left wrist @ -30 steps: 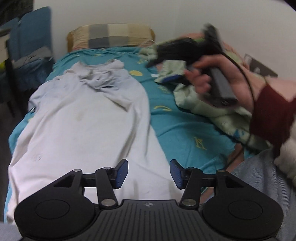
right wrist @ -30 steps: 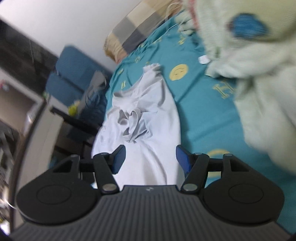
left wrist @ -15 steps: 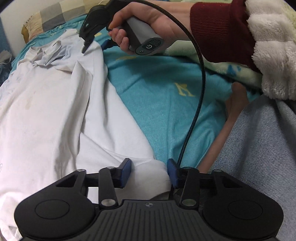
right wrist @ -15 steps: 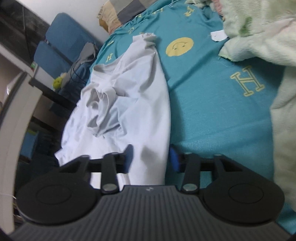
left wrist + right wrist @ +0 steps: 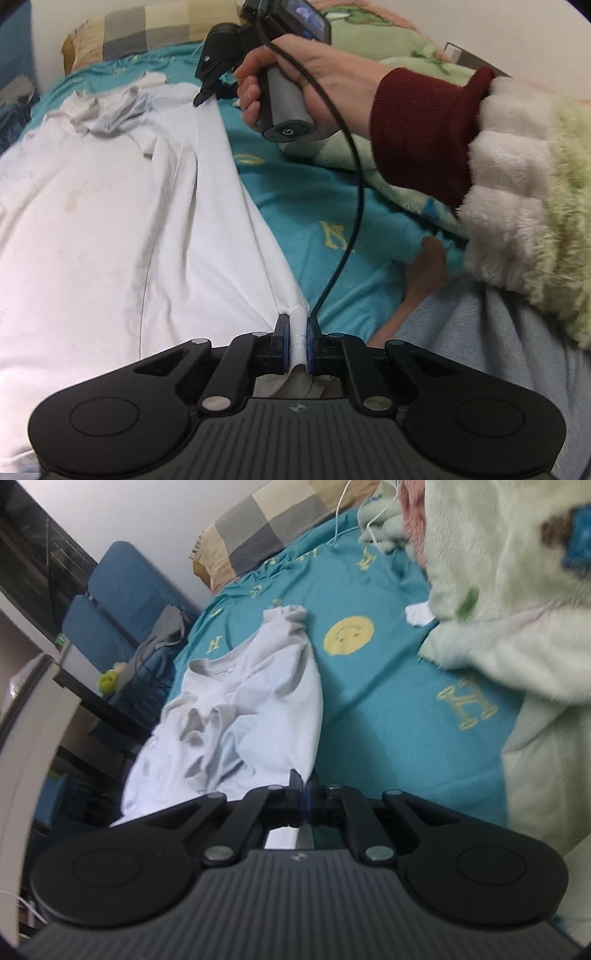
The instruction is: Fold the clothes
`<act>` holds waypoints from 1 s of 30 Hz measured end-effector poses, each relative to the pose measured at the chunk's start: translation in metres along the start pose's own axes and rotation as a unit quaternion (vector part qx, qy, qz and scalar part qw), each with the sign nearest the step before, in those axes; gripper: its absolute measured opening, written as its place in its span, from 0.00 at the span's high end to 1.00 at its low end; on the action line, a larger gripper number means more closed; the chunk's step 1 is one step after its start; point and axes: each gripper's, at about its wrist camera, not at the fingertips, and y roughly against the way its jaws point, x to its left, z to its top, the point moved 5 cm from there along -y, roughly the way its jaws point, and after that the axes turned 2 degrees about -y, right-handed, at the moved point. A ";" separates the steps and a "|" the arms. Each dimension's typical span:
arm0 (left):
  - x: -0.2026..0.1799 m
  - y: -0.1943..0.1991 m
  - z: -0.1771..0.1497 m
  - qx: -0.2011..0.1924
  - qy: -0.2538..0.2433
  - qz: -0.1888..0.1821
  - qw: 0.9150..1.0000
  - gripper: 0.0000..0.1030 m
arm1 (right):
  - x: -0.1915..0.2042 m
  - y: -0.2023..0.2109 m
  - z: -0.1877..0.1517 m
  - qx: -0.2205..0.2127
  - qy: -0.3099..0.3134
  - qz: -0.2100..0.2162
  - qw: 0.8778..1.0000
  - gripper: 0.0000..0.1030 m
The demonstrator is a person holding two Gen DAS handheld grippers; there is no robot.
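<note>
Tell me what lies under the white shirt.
The white shirt lies on a teal bedsheet that shows along its right edge. Whatever sits beneath the shirt's middle is covered, so nothing more can be told.

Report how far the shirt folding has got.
Done: the white T-shirt lies spread on the teal bedsheet. In hand: the left tool and the right tool are both shut on the shirt's right edge. Left: no fold is made yet; the neckline end is crumpled.
</note>
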 end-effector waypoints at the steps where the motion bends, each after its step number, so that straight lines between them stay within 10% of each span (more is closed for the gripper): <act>1: 0.004 -0.004 -0.001 0.005 0.010 -0.003 1.000 0.90 | -0.004 -0.004 -0.002 0.005 0.001 -0.006 1.000 0.96; 8: 0.032 0.017 -0.001 -0.005 0.072 -0.032 0.997 0.53 | -0.008 -0.006 -0.012 0.019 0.034 -0.035 0.999 0.93; 13: 0.069 0.043 0.019 -0.075 0.075 0.021 0.994 0.27 | 0.012 0.018 -0.010 -0.020 0.097 -0.043 0.994 0.87; 17: 0.101 0.030 0.028 -0.082 0.089 0.078 0.990 0.27 | 0.029 0.032 -0.010 -0.043 0.133 -0.033 0.990 0.52; 20: 0.113 0.000 0.021 -0.041 0.124 0.057 0.990 0.38 | 0.039 0.040 -0.012 -0.050 0.153 -0.023 0.987 0.50; 25: 0.109 -0.012 0.002 0.009 0.134 0.033 0.990 0.98 | 0.052 0.044 -0.017 -0.055 0.170 -0.017 0.984 0.50; 30: 0.110 0.006 -0.009 0.057 0.172 0.029 0.983 0.98 | 0.057 0.053 -0.017 -0.069 0.172 -0.019 0.982 0.51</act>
